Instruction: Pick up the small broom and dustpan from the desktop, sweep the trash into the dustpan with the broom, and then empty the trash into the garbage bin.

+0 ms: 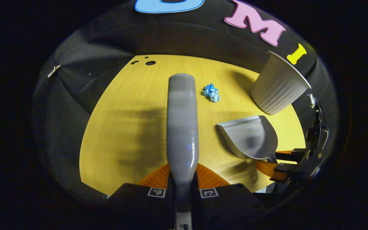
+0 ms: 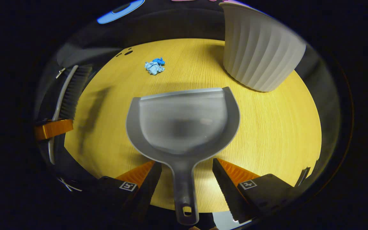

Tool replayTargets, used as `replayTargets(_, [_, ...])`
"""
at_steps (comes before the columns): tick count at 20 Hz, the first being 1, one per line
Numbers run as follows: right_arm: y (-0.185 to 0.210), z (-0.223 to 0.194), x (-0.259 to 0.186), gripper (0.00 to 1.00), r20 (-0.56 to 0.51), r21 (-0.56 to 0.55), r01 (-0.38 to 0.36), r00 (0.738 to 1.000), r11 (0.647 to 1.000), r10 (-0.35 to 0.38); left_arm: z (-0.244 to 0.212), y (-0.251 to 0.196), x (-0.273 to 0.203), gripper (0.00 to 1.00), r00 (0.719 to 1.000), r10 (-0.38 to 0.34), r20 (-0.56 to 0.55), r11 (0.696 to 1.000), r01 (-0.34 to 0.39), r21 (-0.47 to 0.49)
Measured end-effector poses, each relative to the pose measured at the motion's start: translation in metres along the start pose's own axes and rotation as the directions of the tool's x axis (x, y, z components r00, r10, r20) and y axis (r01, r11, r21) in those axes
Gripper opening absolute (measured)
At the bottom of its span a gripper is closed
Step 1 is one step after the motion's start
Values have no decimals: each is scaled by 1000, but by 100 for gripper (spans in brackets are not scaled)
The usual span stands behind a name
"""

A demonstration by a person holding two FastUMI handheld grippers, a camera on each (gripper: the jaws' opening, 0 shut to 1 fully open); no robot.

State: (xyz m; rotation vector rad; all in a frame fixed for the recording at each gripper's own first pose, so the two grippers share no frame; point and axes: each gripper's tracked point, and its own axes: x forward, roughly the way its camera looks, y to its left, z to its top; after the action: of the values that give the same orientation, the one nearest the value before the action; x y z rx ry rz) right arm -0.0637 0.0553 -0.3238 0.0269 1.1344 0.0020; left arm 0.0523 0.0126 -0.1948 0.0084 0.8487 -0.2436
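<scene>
My left gripper (image 1: 184,180) is shut on the handle of the small grey broom (image 1: 181,127), which points forward over the wooden desktop (image 1: 123,127). The broom (image 2: 72,92) also appears at the left of the right gripper view, bristles facing down. A crumpled blue paper scrap (image 1: 211,92) lies just right of the broom's far end. The grey dustpan (image 2: 184,124) rests on the desktop with its mouth toward the scrap (image 2: 154,67). My right gripper (image 2: 187,179) stands open, its fingers on either side of the dustpan handle without touching it.
A white ribbed garbage bin (image 2: 260,54) stands at the far right of the desktop, just beyond the dustpan (image 1: 251,137). Small holes (image 1: 150,63) mark the far left corner. The desktop's edges drop off to black cloth on all sides.
</scene>
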Motion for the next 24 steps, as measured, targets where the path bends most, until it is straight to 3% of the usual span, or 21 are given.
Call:
replayTargets(4, [-4, -5, 15, 100, -50, -35, 35, 998, 999, -37, 13, -2, 2, 24, 1000, 22, -2, 1000, -22, -10])
replayTargets(5, [-3, -4, 23, 92, -52, -46, 27, 998, 999, -29, 16, -3, 1, 24, 1000, 23, -1, 1000, -23, -14])
replayTargets(6, [-2, -4, 18, 95, -48, -59, 32, 998, 998, -35, 19, -1, 1, 24, 999, 32, 3, 999, -32, -14])
replayTargets(8, [0, -1, 19, 83, -52, -64, 30, 998, 998, -33, 28, 1, 3, 24, 999, 49, 6, 999, -49, -12])
replayTargets(9, [0, 0, 19, 70, -57, -68, 29, 998, 997, -33, 31, 2, 5, 24, 999, 52, 4, 999, -51, -12])
replayTargets(10, [-1, 0, 21, 67, -64, -72, 23, 998, 997, -28, 34, 3, 8, 24, 999, 54, -1, 999, -54, -8])
replayTargets(11, [-1, 1, 17, 44, -74, -73, 4, 997, 997, -9, 36, 5, 12, 24, 998, 57, -9, 998, -57, 1])
replayTargets(12, [-1, -1, 19, 39, -85, -77, -19, 996, 997, 12, 37, 7, 16, 24, 998, 57, -17, 998, -57, 10])
replayTargets(15, [-3, -4, 17, 37, -116, -79, -96, 989, 992, 87, 44, 11, 34, 28, 997, 48, -55, 998, -46, 35])
replayTargets(17, [-9, -7, 15, 34, -147, -82, -133, 982, 988, 120, 54, 22, 48, 24, 995, 71, -71, 994, -64, 89])
replayTargets(18, [-15, -9, 12, 34, -161, -95, -136, 980, 986, 120, 62, 26, 55, 24, 994, 85, -74, 990, -75, 123])
replayTargets(19, [-23, -9, 11, 41, -160, -131, -127, 982, 983, 105, 70, 29, 62, 24, 992, 93, -81, 985, -80, 152])
replayTargets(20, [-31, -8, 8, 27, -154, -169, -124, 983, 978, 98, 77, 29, 70, 24, 991, 96, -89, 981, -80, 175])
replayTargets(21, [-35, -8, 5, 42, -153, -188, -128, 983, 974, 99, 85, 29, 79, 24, 991, 96, -97, 978, -76, 192])
replayTargets(22, [-36, -6, 3, 34, -151, -193, -138, 982, 972, 109, 91, 27, 88, 24, 990, 93, -108, 975, -69, 210])
replayTargets(24, [-42, -2, 1, 34, -153, -216, -145, 982, 966, 113, 99, 22, 112, 24, 986, 82, -148, 974, -48, 221])
